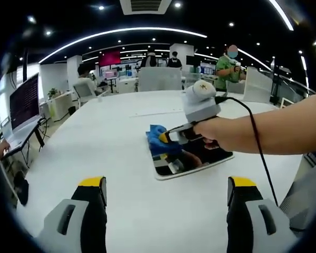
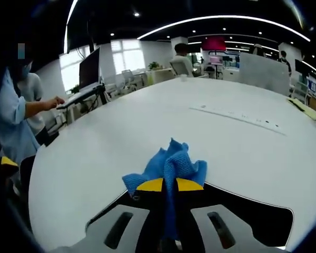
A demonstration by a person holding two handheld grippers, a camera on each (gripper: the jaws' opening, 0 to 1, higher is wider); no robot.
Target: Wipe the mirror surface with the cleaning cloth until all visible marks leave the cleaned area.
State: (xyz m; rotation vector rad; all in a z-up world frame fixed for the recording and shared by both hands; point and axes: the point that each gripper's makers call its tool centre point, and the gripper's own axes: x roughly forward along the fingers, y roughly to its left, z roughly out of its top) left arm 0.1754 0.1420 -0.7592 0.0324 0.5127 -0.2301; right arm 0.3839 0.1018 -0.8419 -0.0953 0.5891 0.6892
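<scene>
Left gripper view: white worktop [image 1: 95, 142], monitor [image 1: 24, 100] at nine o'clock; left gripper [image 1: 166, 192] spread; right gripper [image 1: 164, 138] pinching blue cloth [image 1: 157, 138] on mirror [image 1: 210, 158].

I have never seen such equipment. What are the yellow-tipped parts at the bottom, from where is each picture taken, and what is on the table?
A person holds a hand tool with two jaws in each hand; no robot arm is involved. Each tool carries a camera looking forward along its own yellow-tipped jaws. In the left gripper view, the left gripper is open and empty above the white table. The person's hand reaches in from the right with the right gripper, pressing a blue cloth on a flat mirror. In the right gripper view, that gripper pinches the cloth over the mirror.
</scene>
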